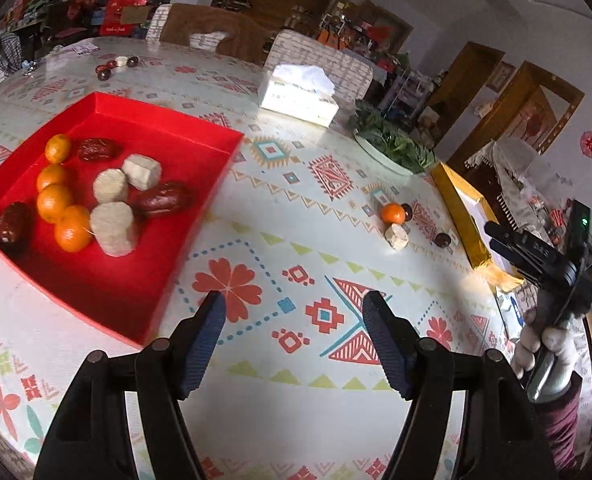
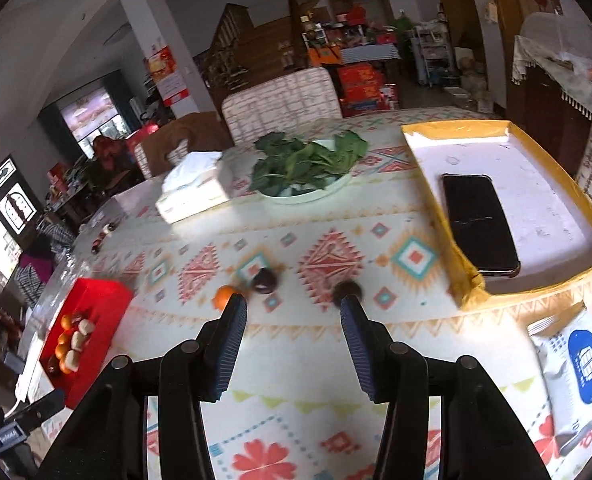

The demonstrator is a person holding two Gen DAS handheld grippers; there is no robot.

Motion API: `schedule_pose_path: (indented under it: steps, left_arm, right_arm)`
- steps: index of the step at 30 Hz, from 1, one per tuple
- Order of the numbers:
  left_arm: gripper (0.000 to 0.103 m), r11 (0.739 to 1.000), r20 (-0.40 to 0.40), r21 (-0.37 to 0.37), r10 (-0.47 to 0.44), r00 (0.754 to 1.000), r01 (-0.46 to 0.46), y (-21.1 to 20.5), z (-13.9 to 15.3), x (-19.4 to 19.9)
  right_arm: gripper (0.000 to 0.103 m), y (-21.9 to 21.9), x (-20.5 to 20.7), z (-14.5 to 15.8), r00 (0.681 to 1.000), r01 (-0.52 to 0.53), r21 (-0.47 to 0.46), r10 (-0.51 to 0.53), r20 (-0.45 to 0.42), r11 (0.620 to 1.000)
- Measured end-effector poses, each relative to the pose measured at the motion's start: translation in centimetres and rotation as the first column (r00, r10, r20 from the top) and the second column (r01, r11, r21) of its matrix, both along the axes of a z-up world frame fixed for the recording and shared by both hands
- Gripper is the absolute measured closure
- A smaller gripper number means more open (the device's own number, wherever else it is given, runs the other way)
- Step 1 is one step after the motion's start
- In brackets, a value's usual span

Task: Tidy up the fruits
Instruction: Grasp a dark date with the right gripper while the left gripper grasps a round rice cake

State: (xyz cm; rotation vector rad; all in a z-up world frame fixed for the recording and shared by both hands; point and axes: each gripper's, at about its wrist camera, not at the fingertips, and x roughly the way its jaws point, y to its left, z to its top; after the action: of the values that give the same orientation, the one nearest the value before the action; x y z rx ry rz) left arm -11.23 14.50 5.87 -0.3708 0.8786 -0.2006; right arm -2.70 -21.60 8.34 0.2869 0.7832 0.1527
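Both tongs are empty, jaws spread wide. Left gripper (image 1: 293, 304) hovers over bare patterned tablecloth (image 1: 255, 380), just right of the shallow red cardboard tray (image 1: 167, 120). Right gripper (image 2: 293, 306) hovers over the cloth, aimed at the loose items.

Tray already holds four small orange mandarins (image 1: 53, 202), three dark red wrinkled jujubes (image 1: 163, 198) and three pale cylindrical chunks (image 1: 111, 228), possibly cut sugarcane or cake, can't tell.

Left on the table: one small orange mandarin (image 1: 392, 213), a dark round fruit (image 1: 407, 211) touching it, a pale chunk (image 1: 396, 237) just in front, another dark round fruit (image 1: 442, 240) nearer the gold-rimmed box lid (image 1: 462, 208). A second small cluster of dark fruits (image 1: 115, 66) sits at the far edge, well apart from everything.

Risks, my read:
- Round fruits on a slick cloth: an off-centre pinch squirts them out, and they roll toward the table edge.
- Mandarin and dark fruit touch, so closing on one likely nudges the other.
- In the right wrist view, the left finger (image 2: 231, 320) hides part of the mandarin (image 2: 223, 296), which makes alignment hard to judge.
- Right view is blurred, suggesting fast motion; overshoot is likely.
- Black phone (image 2: 478, 224) lies in the gold lid, so a wide swing could clip the lid.
- Far cluster is easy to miss.
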Motion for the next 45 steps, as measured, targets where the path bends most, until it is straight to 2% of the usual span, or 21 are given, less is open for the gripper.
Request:
schedule_pose_path:
  steps: [6,11,16,20,21,25,30,38,45]
  left_arm:
    - [0.033,0.999,0.002,0.028,-0.029,1.0,0.029,-1.2,-0.2,0.5]
    - [0.033,0.996,0.004,0.061,-0.062,0.998,0.062,-2.4,-0.1,1.3]
    - [0.033,0.99,-0.019,0.102,-0.095,0.995,0.097,-4.8,-0.4,3.8]
    - [0.033,0.984,-0.028,0.117,-0.135,0.99,0.137,-8.0,-0.6,6.0]
    - [0.033,0.982,-0.03,0.119,-0.145,0.989,0.148,-8.7,-0.6,6.4]
    - [0.033,0.974,-0.017,0.137,-0.18,0.983,0.181,-11.4,-0.6,7.4]
    - [0.033,0.971,-0.035,0.156,-0.18,0.983,0.183,-12.9,-1.4,8.5]
    - [0.033,0.979,-0.067,0.136,-0.144,0.987,0.152,-12.5,-2.8,9.6]
    - [0.033,0.982,-0.085,0.136,-0.122,0.989,0.133,-11.9,-3.7,9.9]
  right_arm:
    - [0.049,-0.2,2.7,-3.4,0.997,0.042,0.004,-0.041,-0.07,0.999]
    - [0.049,-0.3,4.4,-5.2,0.993,0.078,-0.024,-0.08,-0.084,0.997]
    - [0.05,-0.4,6.0,-6.8,0.99,0.068,-0.022,-0.07,-0.124,0.997]
    - [0.051,0.2,6.0,-6.7,0.992,0.048,-0.058,-0.055,-0.116,0.997]
    - [0.059,0.2,6.0,-6.8,0.992,0.049,-0.066,-0.057,-0.115,0.997]
    - [0.073,0.1,5.7,-6.6,0.993,0.048,-0.095,-0.057,-0.101,0.994]
    - [0.074,0.0,5.6,-6.6,0.994,0.04,-0.097,-0.05,-0.099,0.994]
    - [0.074,-0.3,5.6,-6.4,0.994,0.04,-0.062,-0.046,-0.099,0.997]
    - [0.074,-1.1,4.6,-5.4,0.998,0.032,0.014,-0.031,-0.061,0.999]
